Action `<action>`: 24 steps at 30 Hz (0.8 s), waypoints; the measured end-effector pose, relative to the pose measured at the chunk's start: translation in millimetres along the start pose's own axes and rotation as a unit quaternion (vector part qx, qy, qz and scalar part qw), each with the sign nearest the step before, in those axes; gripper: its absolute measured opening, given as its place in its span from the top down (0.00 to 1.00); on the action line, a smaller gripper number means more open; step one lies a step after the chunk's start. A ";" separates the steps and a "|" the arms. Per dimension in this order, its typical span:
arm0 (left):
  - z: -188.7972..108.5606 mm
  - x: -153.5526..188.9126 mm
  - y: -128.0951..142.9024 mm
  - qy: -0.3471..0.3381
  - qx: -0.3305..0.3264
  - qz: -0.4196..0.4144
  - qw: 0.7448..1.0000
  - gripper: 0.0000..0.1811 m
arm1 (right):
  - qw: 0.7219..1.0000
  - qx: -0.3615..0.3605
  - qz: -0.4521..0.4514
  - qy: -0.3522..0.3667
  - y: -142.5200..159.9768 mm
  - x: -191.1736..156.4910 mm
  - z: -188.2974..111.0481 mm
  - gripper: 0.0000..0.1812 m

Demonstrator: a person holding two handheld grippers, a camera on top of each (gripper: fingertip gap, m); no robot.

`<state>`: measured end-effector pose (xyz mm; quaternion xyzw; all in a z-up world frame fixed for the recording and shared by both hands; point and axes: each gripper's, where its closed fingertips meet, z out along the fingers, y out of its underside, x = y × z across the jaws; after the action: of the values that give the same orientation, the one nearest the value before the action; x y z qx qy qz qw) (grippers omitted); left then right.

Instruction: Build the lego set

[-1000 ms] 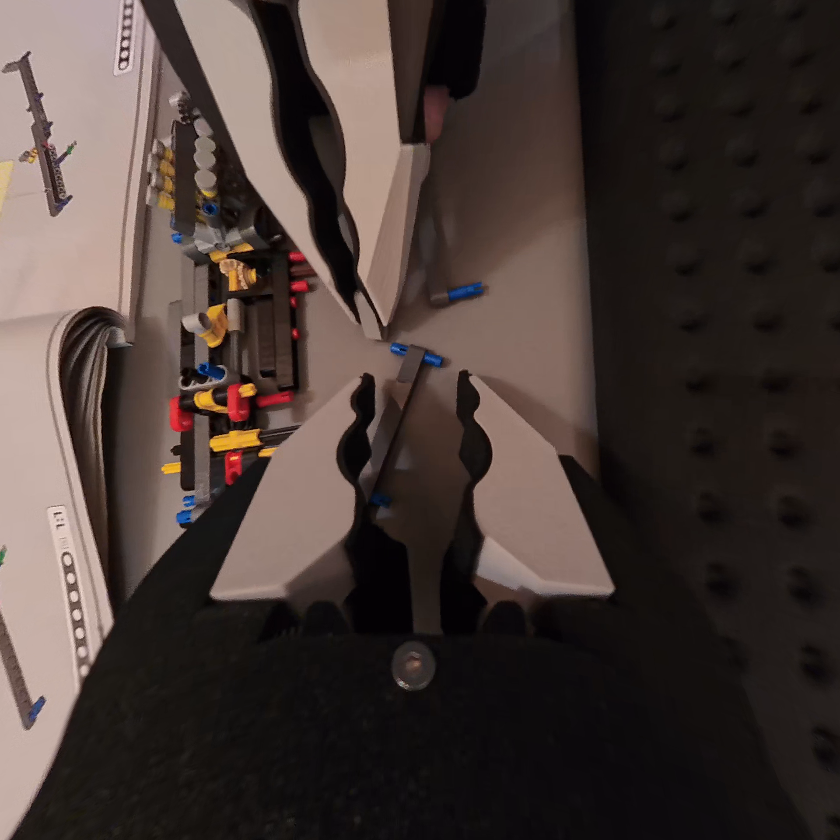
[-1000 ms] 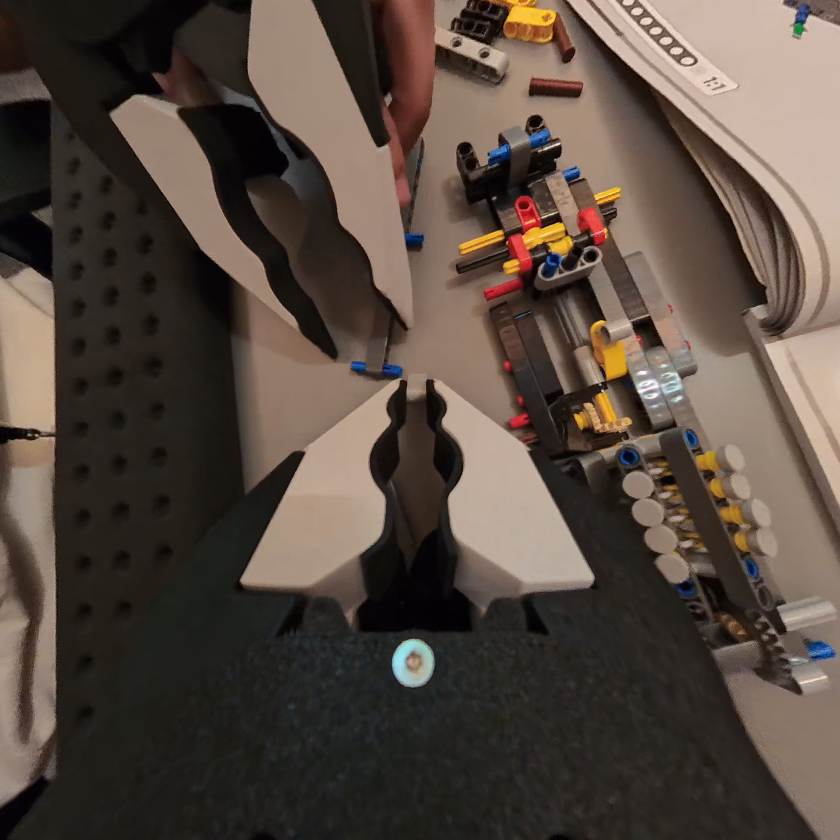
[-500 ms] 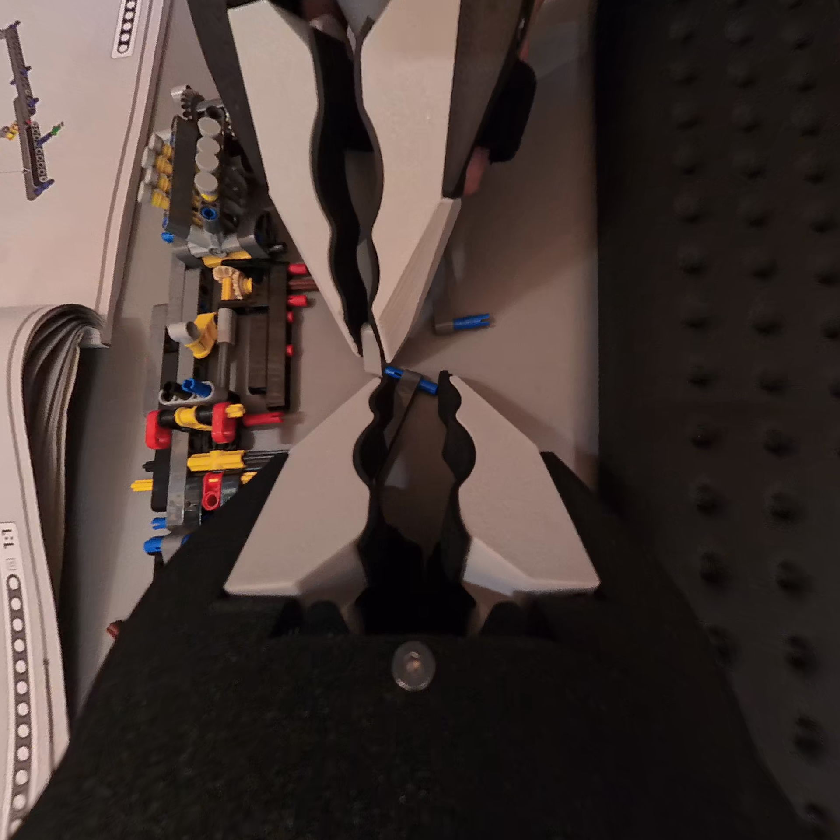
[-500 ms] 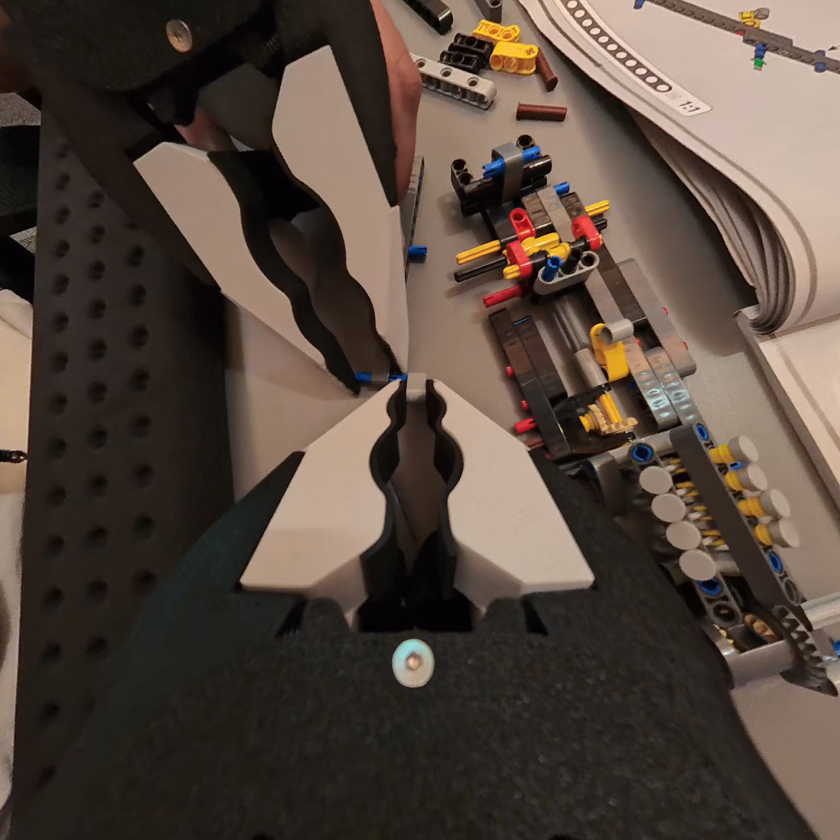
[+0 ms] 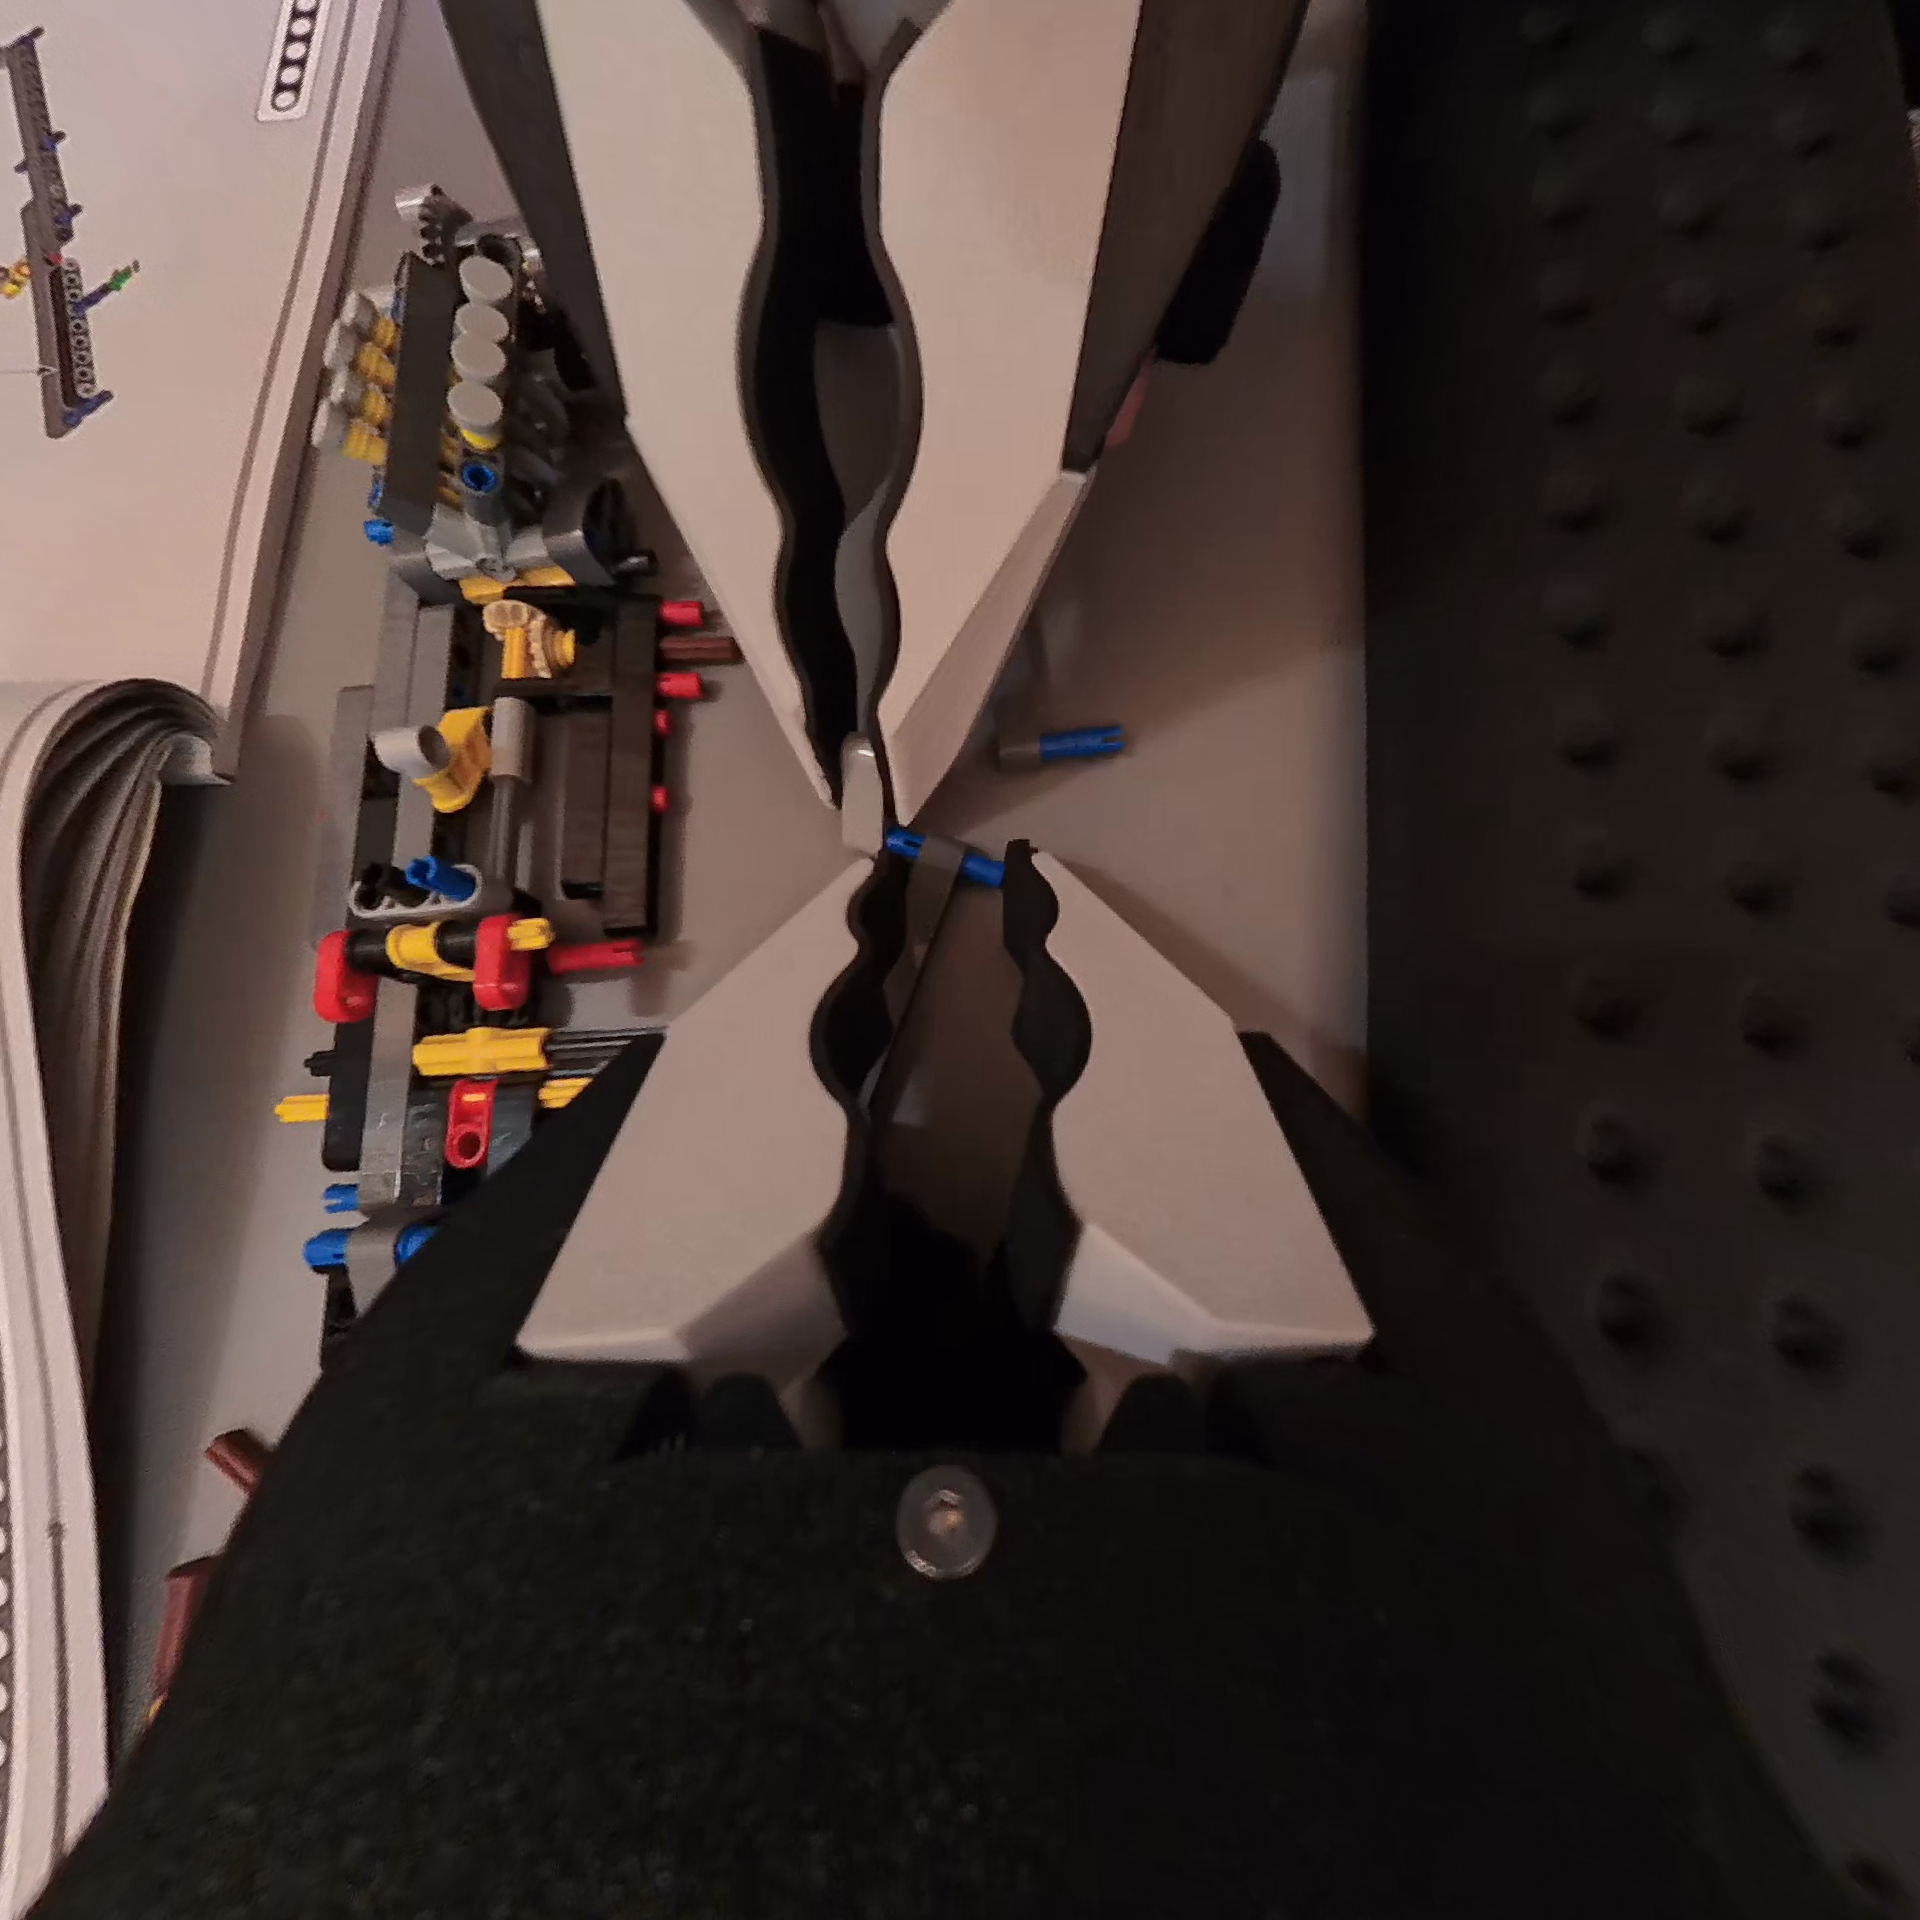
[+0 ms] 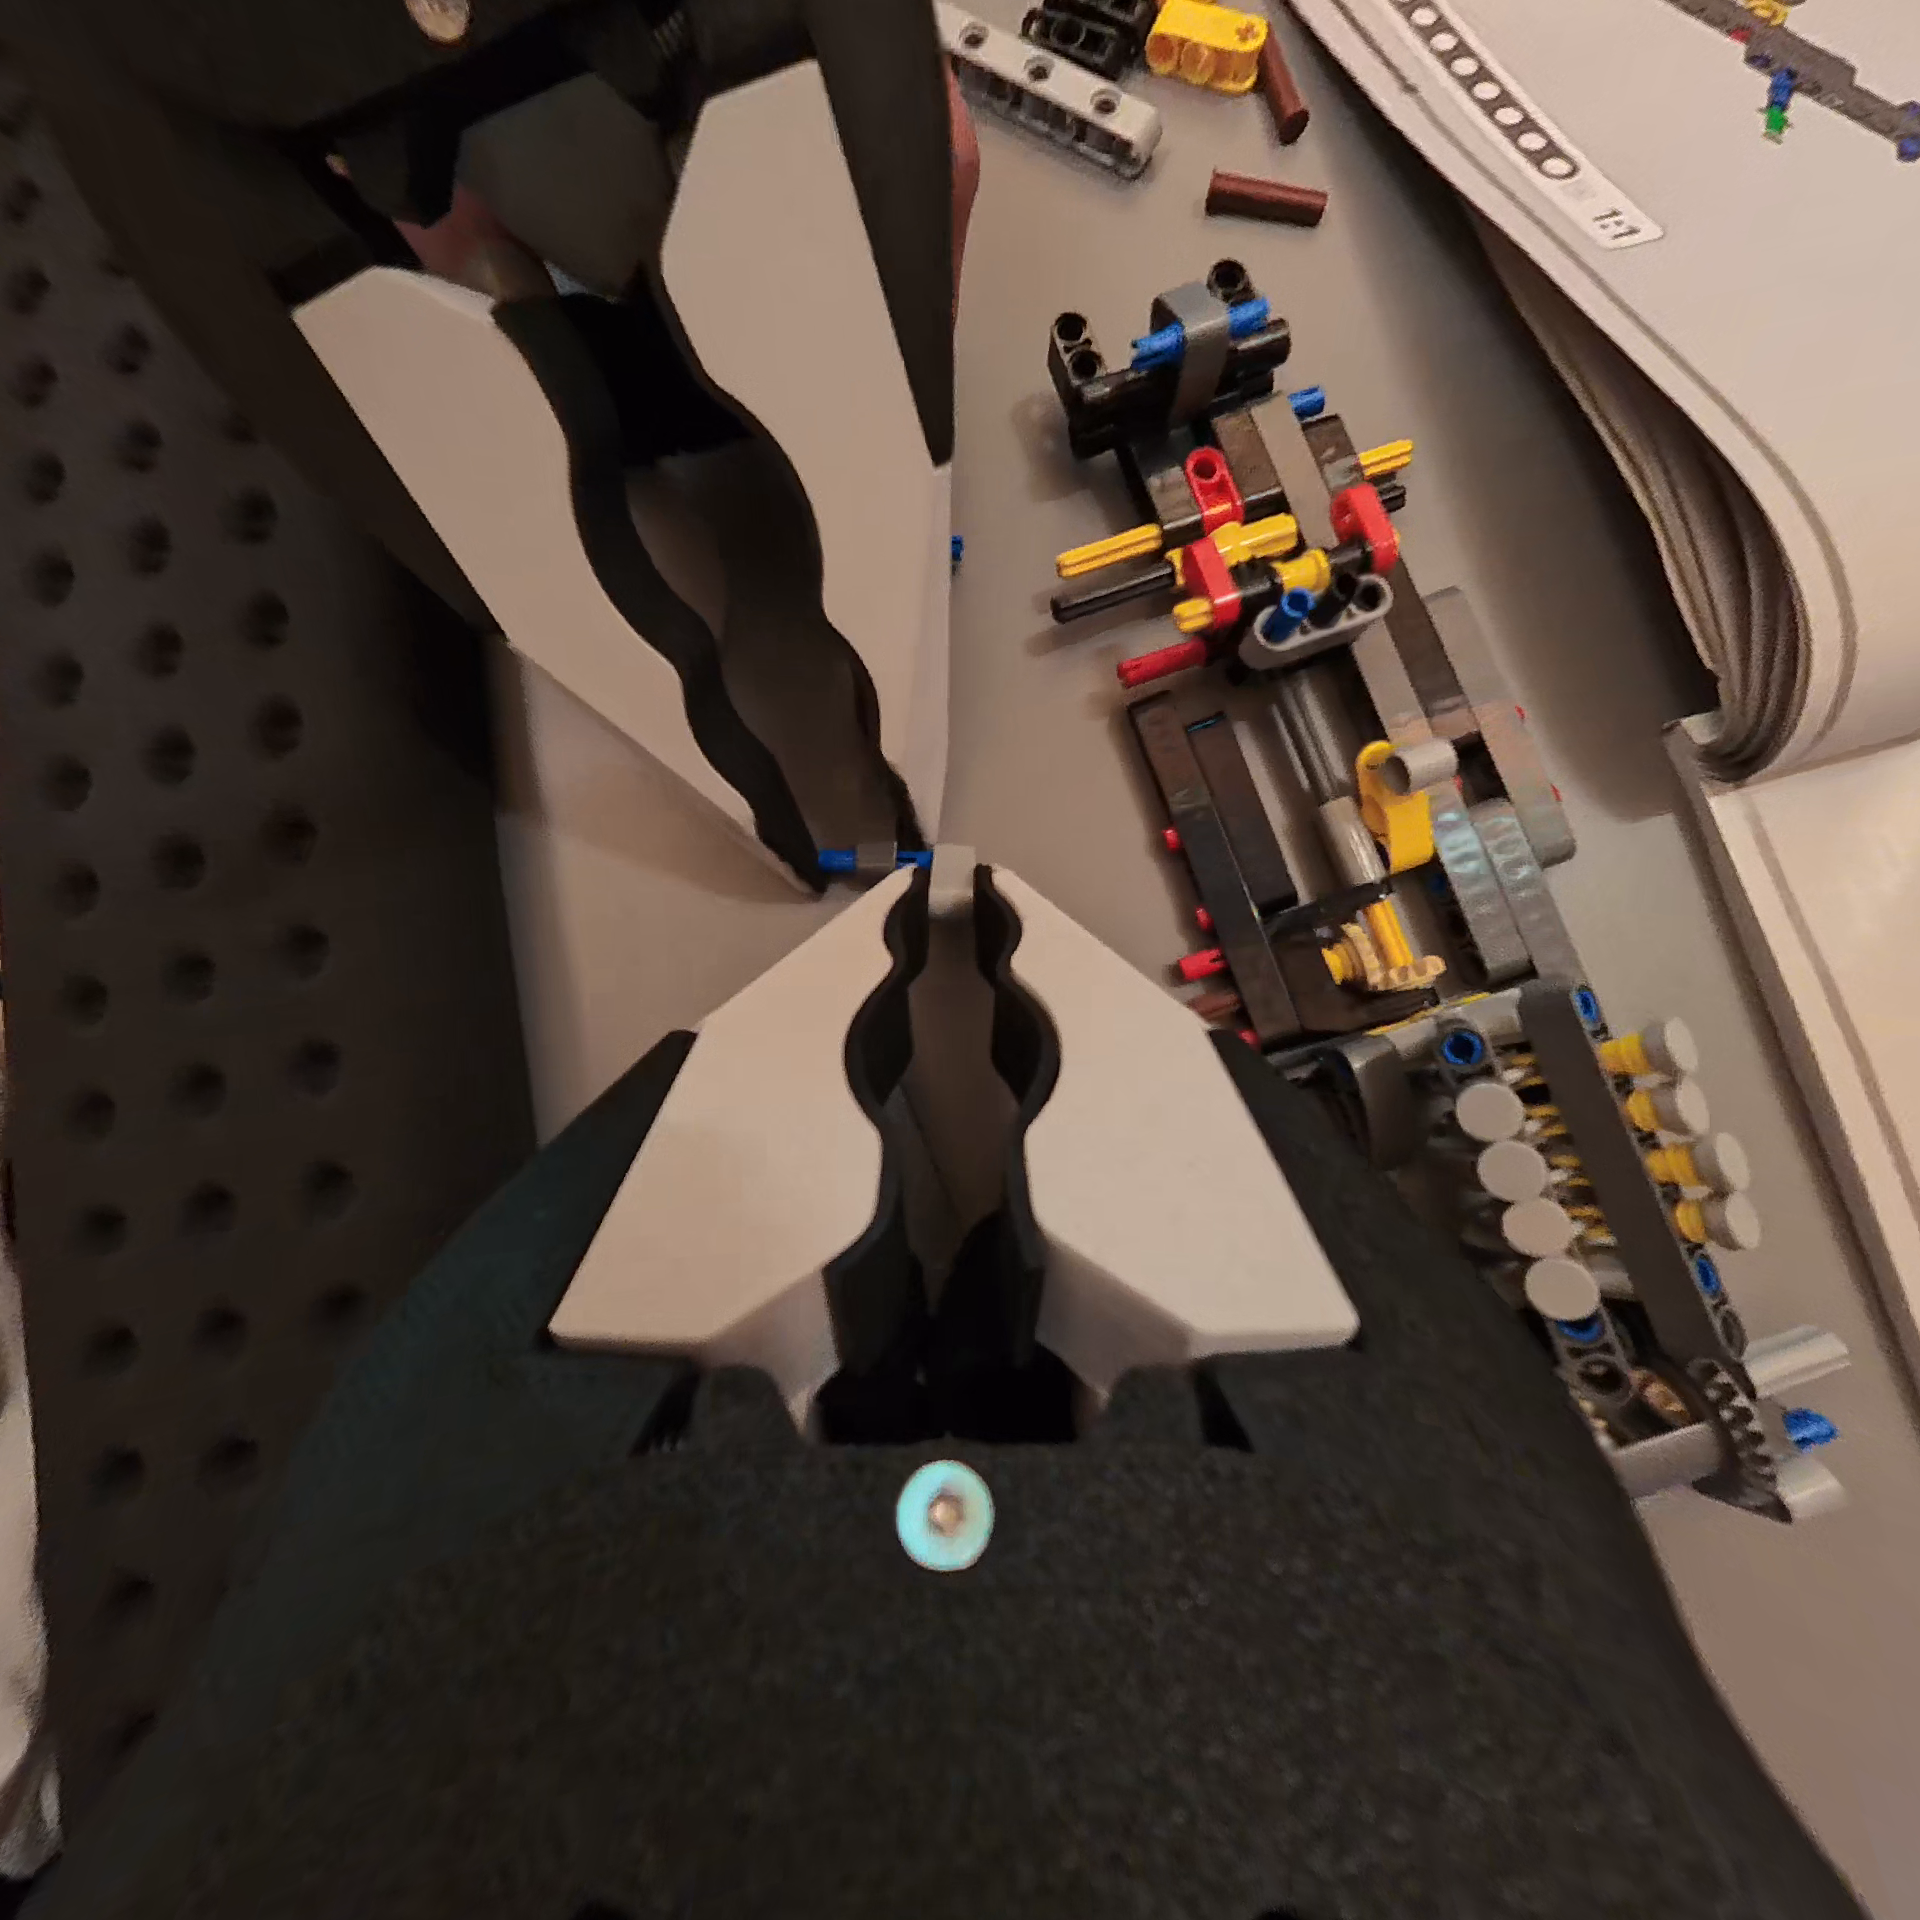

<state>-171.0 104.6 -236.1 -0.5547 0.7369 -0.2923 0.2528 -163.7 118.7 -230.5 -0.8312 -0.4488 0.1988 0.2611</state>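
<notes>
My left gripper (image 5: 945, 857) is shut on a dark grey beam (image 5: 914, 1049) with a blue pin (image 5: 982, 868) through its far tip. My right gripper (image 6: 948, 878) is shut on a small light grey piece (image 6: 951, 888). The two grippers meet tip to tip just above the grey table. The light grey piece (image 5: 860, 790) sits right beside the pin's end. In the right wrist view the left gripper (image 6: 868, 857) comes in from the upper left with the pin (image 6: 836, 859). The part-built lego model (image 6: 1351, 831) lies to the right, and in the left wrist view it (image 5: 499, 790) lies to the left.
An open instruction booklet (image 6: 1714, 364) lies beyond the model (image 5: 125, 312). A black studded mat (image 5: 1662, 935) borders the table on the other side. A loose blue pin (image 5: 1075, 740) lies near the tips. A light grey beam (image 6: 1049, 99), a yellow piece (image 6: 1205, 42) and brown axles (image 6: 1262, 195) lie at the far end. Only a small space, under 4 cm, lies between the two pairs of fingers.
The two grippers have moved together until their tips meet. My left gripper's fingers have narrowed onto the dark grey beam. The right gripper's piece now sits at the blue pin.
</notes>
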 end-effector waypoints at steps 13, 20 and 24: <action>2.6 2.4 -2.3 0.008 0.012 -0.015 1.000 0.90 | 0.970 -0.232 -0.013 -0.066 2.6 -3.0 -2.2 0.97; 5.9 -3.4 -5.9 -0.019 0.015 -0.028 0.999 0.90 | 0.973 -0.225 0.020 -0.048 3.9 4.4 -4.2 0.96; 4.2 -3.0 -5.5 -0.022 0.016 -0.022 0.999 0.88 | 0.976 -0.214 0.001 -0.047 5.7 5.1 -5.4 0.96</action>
<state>-163.6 105.7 -234.9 -0.5728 0.7141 -0.2973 0.2713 -154.3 119.0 -230.2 -0.8583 -0.4915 0.1369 0.0553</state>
